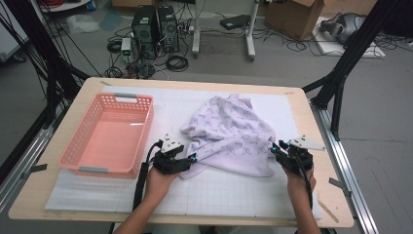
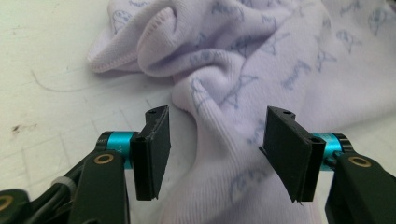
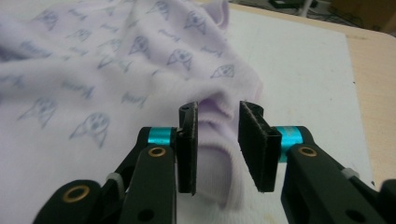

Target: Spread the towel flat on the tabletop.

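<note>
Both grippers' fingers (image 2: 154, 154) apparently loose around lilac cloth (image 1: 234, 134) edges

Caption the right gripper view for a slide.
Right gripper, jaws open, straddles a bunched edge of the lavender printed garment.

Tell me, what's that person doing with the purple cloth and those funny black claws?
A person holds a gripper in each hand and is working on a pale purple patterned cloth lying crumpled on the white mat. The left gripper sits at the cloth's near left edge, jaws open with a fold between them. The right gripper is at the near right corner, jaws apart around a bunched bit of cloth. A pink basket waits at the left with nothing in it.
</note>
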